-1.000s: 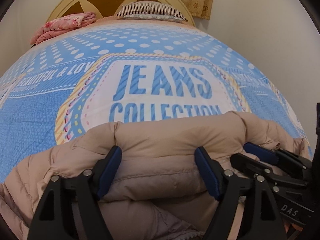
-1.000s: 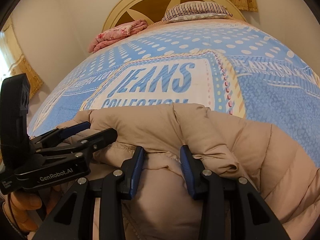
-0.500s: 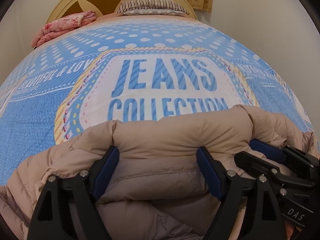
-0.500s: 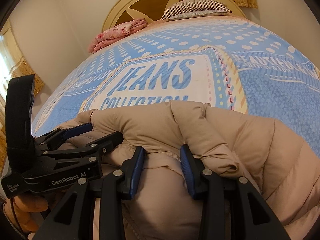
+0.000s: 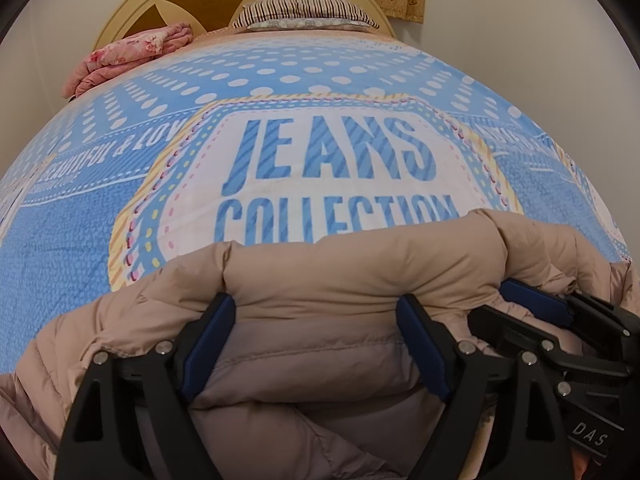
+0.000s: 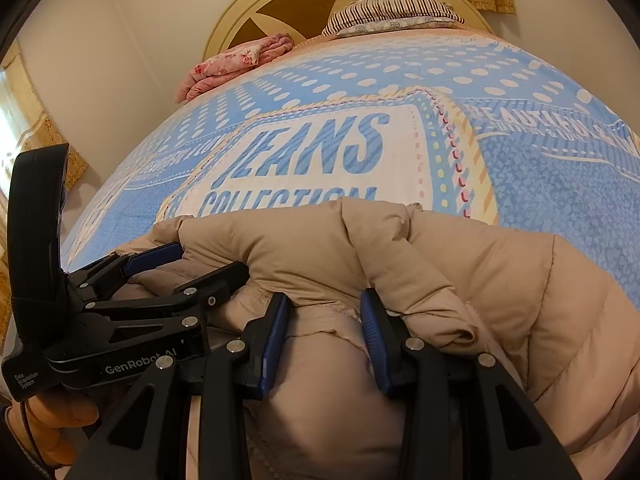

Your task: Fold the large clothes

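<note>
A beige puffer jacket [image 5: 340, 272] [image 6: 500, 280] lies bunched at the near end of the bed, its rolled edge facing the headboard. My left gripper [image 5: 315, 302] [image 6: 192, 264] stands wide. The jacket's pale lining fills the space between its blue pads and the roll lies over the fingertips; the pads do not visibly squeeze it. Right beside it, my right gripper [image 6: 324, 300] [image 5: 492, 300] is shut on a thick fold of the jacket, the fabric bulging out between and above its pads. A hand [image 6: 52, 420] holds the left gripper.
The bed cover [image 5: 80, 240] [image 6: 560, 184] is blue with white dots and a "JEANS COLLECTION" panel. A striped pillow [image 5: 304, 10] and a folded pink blanket [image 5: 128, 56] lie by the round headboard [image 5: 140, 8]. Walls close in on both sides.
The left gripper's jaws have spread a little wider around the jacket and it has tilted slightly, showing more of the bed print. The right gripper keeps its grip and place.
</note>
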Motion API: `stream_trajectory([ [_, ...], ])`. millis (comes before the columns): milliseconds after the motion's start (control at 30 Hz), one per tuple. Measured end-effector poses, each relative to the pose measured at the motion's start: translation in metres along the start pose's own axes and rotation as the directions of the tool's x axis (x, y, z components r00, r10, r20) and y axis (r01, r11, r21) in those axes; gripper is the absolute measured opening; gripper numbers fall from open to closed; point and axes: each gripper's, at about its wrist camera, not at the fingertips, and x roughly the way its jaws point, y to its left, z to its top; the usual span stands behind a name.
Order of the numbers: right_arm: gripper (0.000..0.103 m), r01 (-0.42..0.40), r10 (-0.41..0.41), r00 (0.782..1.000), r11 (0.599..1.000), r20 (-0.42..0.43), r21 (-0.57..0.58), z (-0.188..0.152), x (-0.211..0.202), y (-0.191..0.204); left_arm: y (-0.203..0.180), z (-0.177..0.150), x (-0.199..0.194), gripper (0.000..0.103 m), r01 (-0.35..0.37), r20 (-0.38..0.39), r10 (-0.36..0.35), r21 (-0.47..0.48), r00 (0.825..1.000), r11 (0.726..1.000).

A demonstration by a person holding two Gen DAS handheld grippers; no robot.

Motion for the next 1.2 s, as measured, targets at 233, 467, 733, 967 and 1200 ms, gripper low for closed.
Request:
stream_trajectory([
  [233,0.040,0.007,-0.007,1.000,1.000,-0.003,-0.004,0.000,0.001,0.001,0.000,0.000,0.001,0.087,-0.001,-0.002,0.001,0.001,1.000,1.000],
  [467,0.040,0.023,-0.023,1.000,1.000,-0.009,-0.015,0.000,0.002,0.003,-0.002,0.000,0.002,0.089,-0.021,-0.008,0.021,0.016,1.000,1.000],
  [733,0.040,0.037,-0.037,0.999,0.999,-0.014,-0.026,0.000,0.002,0.004,-0.003,0.001,0.004,0.090,-0.029,-0.009,0.030,0.023,1.000,0.999],
  [967,0.045,0.055,-0.062,0.994,0.994,-0.088,-0.090,0.012,-0.005,0.015,0.002,0.014,-0.017,0.090,-0.035,-0.042,0.036,0.020,0.998,0.999],
  [1200,0.068,0.063,-0.065,0.997,0.997,-0.038,-0.040,-0.013,-0.125,0.010,0.037,-0.030,-0.176,0.101,0.050,0.188,-0.055,0.034,0.981,0.998],
])
